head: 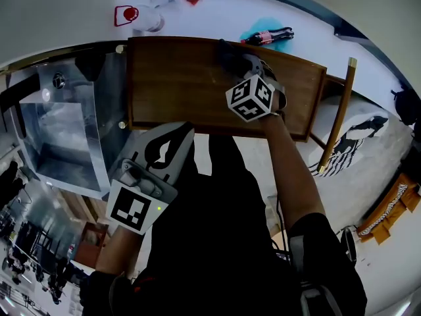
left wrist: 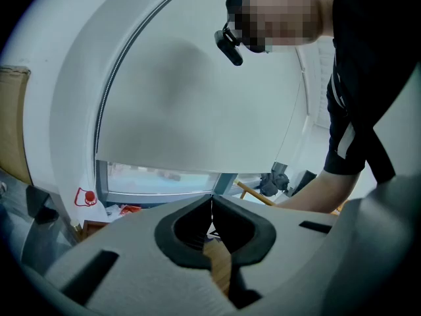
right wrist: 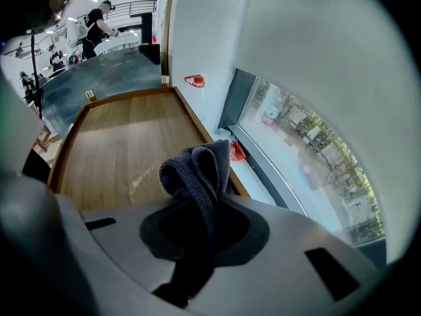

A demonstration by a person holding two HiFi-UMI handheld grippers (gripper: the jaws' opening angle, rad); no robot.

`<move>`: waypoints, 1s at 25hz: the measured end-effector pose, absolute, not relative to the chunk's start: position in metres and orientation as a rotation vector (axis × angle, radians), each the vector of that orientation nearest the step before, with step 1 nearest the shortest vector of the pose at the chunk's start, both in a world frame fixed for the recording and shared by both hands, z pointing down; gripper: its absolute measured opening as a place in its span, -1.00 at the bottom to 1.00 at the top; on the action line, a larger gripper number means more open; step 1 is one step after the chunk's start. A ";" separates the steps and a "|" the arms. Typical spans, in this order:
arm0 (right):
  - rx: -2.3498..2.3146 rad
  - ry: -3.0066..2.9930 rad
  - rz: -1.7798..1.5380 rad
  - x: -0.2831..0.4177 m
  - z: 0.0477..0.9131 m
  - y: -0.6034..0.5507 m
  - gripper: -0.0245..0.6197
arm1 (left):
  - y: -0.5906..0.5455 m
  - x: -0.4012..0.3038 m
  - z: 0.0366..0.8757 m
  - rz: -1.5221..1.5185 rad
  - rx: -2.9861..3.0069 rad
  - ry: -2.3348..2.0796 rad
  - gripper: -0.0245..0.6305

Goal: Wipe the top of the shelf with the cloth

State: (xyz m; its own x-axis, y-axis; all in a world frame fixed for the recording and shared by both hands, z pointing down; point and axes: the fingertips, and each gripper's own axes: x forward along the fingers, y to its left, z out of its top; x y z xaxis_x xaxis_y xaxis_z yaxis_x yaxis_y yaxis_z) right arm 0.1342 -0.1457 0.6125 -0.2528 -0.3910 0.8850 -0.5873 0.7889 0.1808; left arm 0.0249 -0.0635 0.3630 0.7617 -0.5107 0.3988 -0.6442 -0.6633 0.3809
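Note:
The wooden shelf top (head: 184,84) lies below me, a brown rectangle; it fills the left of the right gripper view (right wrist: 125,150) with a pale smear on it. My right gripper (head: 237,56) hovers over the shelf's right half, shut on a dark grey cloth (right wrist: 197,176) that bunches out past the jaws (head: 230,54). My left gripper (head: 172,137) hangs at the shelf's near edge, tips together with nothing between them, pointing up toward a white wall (left wrist: 211,201).
A glass case (head: 62,130) stands left of the shelf. Beyond it on the white ledge lie a dark bottle (head: 266,37) on a blue item and a red and white object (head: 126,15). A wooden post (head: 337,114) stands to the right. A window (right wrist: 302,150) borders the shelf.

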 end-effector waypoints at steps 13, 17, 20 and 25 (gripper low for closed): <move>0.817 -1.836 0.268 0.199 0.614 -0.135 -0.77 | -0.054 0.074 0.362 0.379 2.479 -0.806 -0.86; 0.837 -1.819 0.278 0.220 0.614 -0.132 -0.77 | -0.052 0.089 0.362 0.379 2.483 -0.786 -0.86; 0.854 -1.806 0.286 0.236 0.613 -0.130 -0.77 | -0.050 0.100 0.361 0.383 2.486 -0.768 -0.86; 0.868 -1.792 0.287 0.259 0.614 -0.127 -0.77 | -0.048 0.116 0.363 0.401 2.489 -0.744 -0.86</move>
State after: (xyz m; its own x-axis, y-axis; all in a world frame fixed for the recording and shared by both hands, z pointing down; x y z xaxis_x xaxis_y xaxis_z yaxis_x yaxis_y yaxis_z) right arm 0.2586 -0.1265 0.6138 -0.1609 -0.4190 0.8936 -0.6773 0.7054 0.2088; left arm 0.1164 -0.0477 0.3628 0.8066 -0.4267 0.4091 -0.5763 -0.7216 0.3836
